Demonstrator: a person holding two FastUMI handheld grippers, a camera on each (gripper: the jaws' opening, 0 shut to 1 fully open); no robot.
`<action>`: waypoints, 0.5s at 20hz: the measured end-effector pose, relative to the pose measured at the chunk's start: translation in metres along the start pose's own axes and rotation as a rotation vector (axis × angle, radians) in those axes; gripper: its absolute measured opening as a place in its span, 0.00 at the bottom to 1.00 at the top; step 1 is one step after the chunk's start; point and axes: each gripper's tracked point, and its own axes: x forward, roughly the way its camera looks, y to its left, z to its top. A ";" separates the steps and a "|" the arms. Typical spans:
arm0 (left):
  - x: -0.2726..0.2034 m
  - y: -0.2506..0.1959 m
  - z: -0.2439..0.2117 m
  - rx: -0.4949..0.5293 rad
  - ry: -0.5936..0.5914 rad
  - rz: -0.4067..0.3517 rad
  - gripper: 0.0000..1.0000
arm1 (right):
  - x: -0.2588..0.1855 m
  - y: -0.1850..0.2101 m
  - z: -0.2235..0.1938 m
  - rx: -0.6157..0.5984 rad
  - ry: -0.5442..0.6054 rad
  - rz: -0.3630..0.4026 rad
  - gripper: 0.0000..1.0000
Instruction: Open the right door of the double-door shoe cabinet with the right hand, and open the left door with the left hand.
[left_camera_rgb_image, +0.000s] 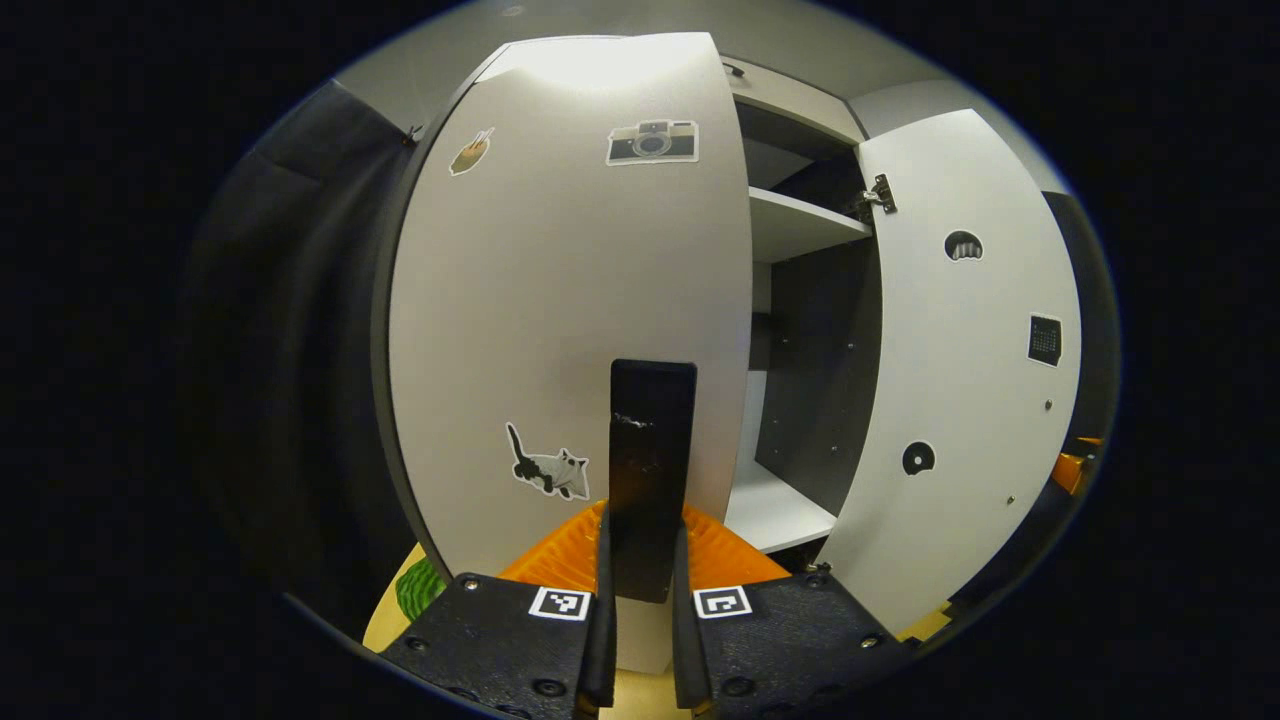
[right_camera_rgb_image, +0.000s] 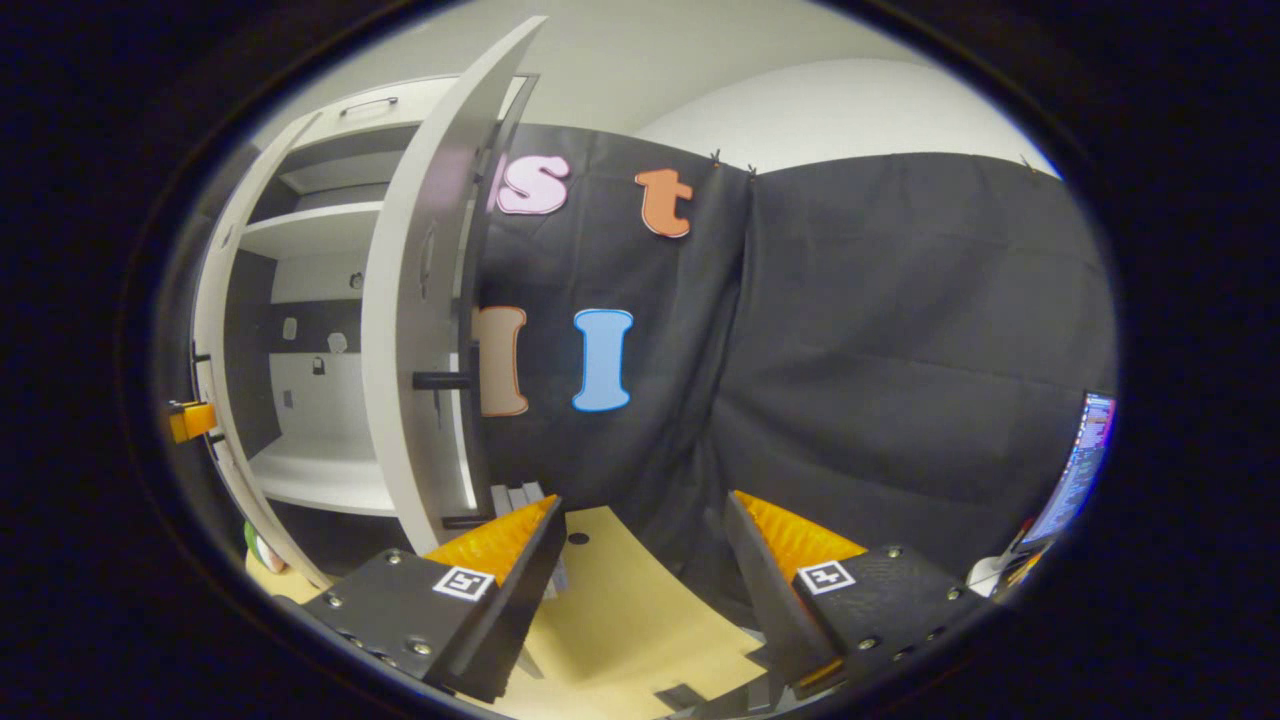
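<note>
Broadly, the shoe cabinet (left_camera_rgb_image: 800, 225) is seen straight ahead of the left gripper (left_camera_rgb_image: 640, 600), with its interior shelves exposed to the right of that gripper's axis. The right door (left_camera_rgb_image: 960, 400) is already swung well outward, ahead and to the right of the left gripper, its inner face and hinge turned toward the camera. The left door (left_camera_rgb_image: 560, 300) lies directly ahead of the left gripper; whether it is fully shut or slightly ajar cannot be told. Its handle (left_camera_rgb_image: 652, 450), a dark bar with its long axis vertical, runs upward from between the left gripper's fingers, in line with that gripper's forward axis. The left gripper is narrowed almost completely, and both fingers appear to be pressed against the handle's lower end.

In the right gripper view, the right door is seen edge-on, ahead and to the left of the right gripper (right_camera_rgb_image: 640, 560), its own handle projecting sideways as a short dark stub. The right gripper is spread wide with nothing between its fingers, held above the bench (right_camera_rgb_image: 620, 610).

Judged from this, the left door's free edge is to be drawn toward the left gripper, the swing being about hinges on its far left side.
</note>
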 end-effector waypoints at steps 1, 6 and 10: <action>-0.004 0.001 0.000 -0.006 0.000 0.000 0.24 | 0.002 0.002 0.002 -0.003 -0.003 0.006 0.95; -0.027 0.015 0.000 -0.009 -0.007 0.010 0.24 | 0.008 0.008 0.005 -0.022 -0.017 0.017 0.92; -0.045 0.026 -0.001 -0.018 -0.013 0.021 0.24 | 0.016 0.016 0.002 -0.022 -0.011 0.033 0.92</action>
